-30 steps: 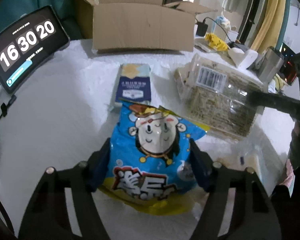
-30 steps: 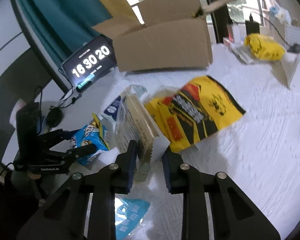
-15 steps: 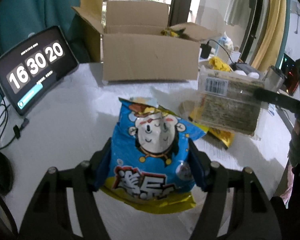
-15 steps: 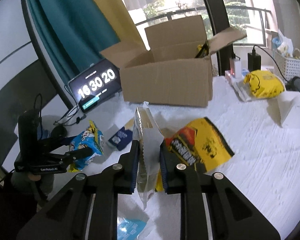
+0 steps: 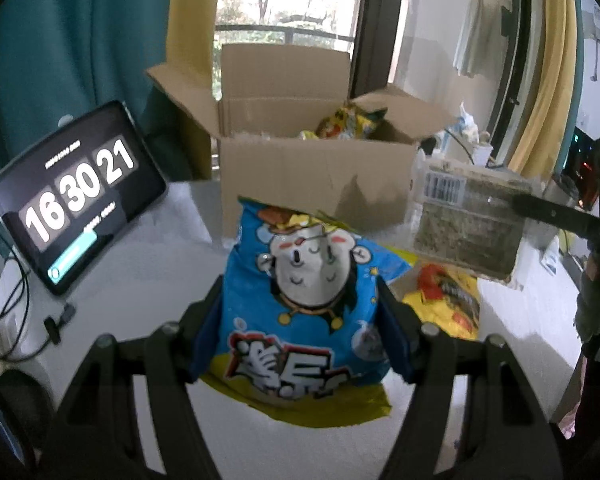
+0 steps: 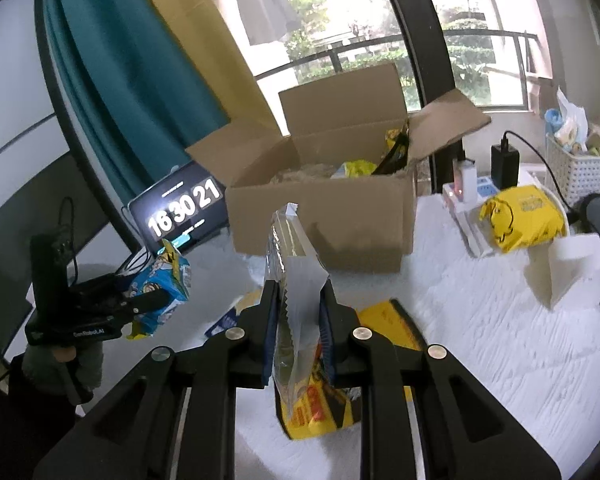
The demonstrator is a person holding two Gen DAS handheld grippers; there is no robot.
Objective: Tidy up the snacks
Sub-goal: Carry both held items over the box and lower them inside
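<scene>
White textured cloth covers the table (image 6: pixel 500 340), and near its window edge stands the landmark of the scene, an open cardboard box (image 5: pixel 316 184) with all four flaps folded outward. Flaps so placed leave the mouth clear from above; yellow snack packets (image 5: pixel 350 122) already lie inside, which suggests the box is the collecting point.

Left gripper (image 5: pixel 300 320): clamped across the width of a blue cartoon-printed snack bag (image 5: pixel 304 304), pads pressing on its two side edges. The bag hangs clear of the cloth, in front of the box and below its rim. Holding by the sides leaves the bag flat and face-up, probably so it can slide in without folding.

Right gripper (image 6: pixel 298 332): nearly together, pinching the thin sealed edge of a clear seaweed pack (image 6: pixel 292 280). The pack stands on edge in front of the box, to the right of the blue bag, also off the table. A narrow pinch suits so thin a seam.

Still on the cloth in front of the box lie a yellow-and-black snack bag (image 6: pixel 320 404) and a dark blue packet (image 6: pixel 224 320), not yet gathered. Left of the box leans a tablet clock (image 5: pixel 76 200).

Judged stage: both items raised, awaiting carriage over the rim.
</scene>
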